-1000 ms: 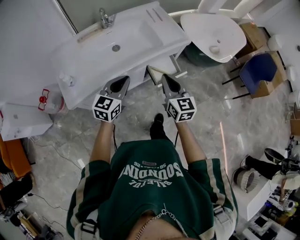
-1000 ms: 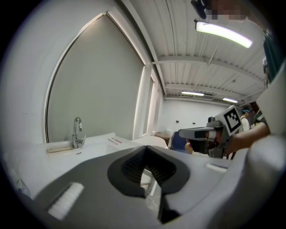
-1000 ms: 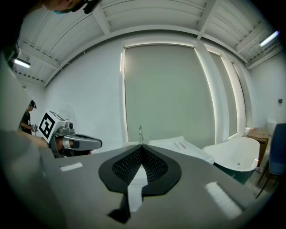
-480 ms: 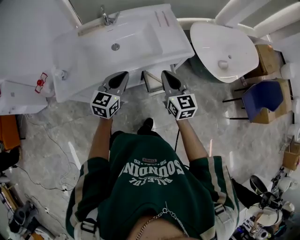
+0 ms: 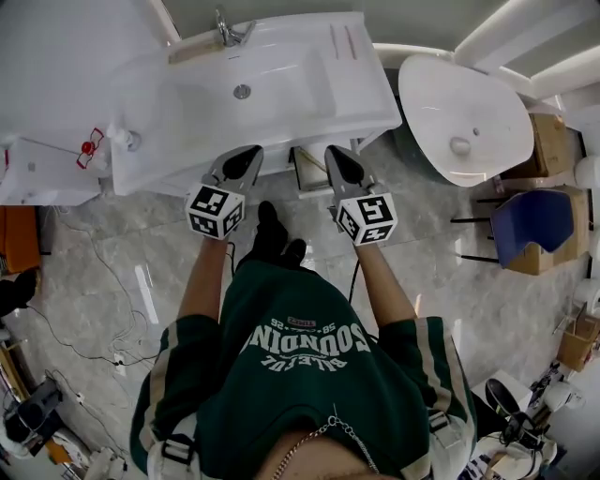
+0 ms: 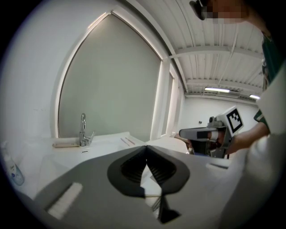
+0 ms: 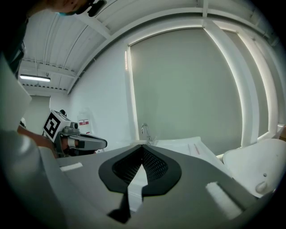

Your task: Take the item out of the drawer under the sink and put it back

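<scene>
A white sink unit (image 5: 281,84) with a chrome tap (image 5: 228,28) stands in front of me. Under its front edge a narrow white drawer (image 5: 307,171) shows, partly pulled out; its inside is too dark to see an item. My left gripper (image 5: 249,155) and right gripper (image 5: 334,155) are held side by side at the sink's front edge, one on each side of the drawer. Both are shut and hold nothing. The left gripper (image 6: 146,150) view looks over the countertop toward the tap (image 6: 83,129). The right gripper (image 7: 142,147) view does the same.
A white oval basin (image 5: 464,112) stands to the right of the sink. A blue chair (image 5: 530,217) and cardboard boxes (image 5: 548,141) lie further right. A pump bottle (image 5: 120,138) sits at the sink's left corner. Cables (image 5: 94,281) run across the marble floor.
The view has shifted toward the sink and the person's foot has stepped forward. Both grippers stay shut and side by side at the sink's front edge.
</scene>
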### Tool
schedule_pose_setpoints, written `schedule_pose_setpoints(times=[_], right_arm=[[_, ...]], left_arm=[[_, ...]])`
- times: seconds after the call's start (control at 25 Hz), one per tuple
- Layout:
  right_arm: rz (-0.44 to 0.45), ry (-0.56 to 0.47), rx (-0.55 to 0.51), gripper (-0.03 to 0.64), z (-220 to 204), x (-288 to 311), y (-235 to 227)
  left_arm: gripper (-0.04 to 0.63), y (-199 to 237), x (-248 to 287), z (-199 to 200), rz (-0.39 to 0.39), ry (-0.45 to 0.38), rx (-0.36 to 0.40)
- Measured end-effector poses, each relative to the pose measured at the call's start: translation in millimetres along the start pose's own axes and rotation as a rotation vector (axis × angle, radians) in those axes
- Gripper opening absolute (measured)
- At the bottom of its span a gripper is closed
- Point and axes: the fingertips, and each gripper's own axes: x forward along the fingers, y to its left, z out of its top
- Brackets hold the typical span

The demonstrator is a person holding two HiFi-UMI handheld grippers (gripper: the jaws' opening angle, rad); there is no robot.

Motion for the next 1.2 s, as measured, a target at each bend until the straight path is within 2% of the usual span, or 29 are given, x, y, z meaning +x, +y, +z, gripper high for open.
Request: schedule_pose_setpoints(times=[0.68,1.2], right_arm=[[-0.025,0.023,0.000,0.003,-9,10,-34],[-0.048,0.137,0.043,0.003,-70,6,-41]], left_arm=[[0.051,-2,46,-1,-0.047,0.016,-0.011],[0.051,-13,62,-51,-0.087,0.103,-0.059]])
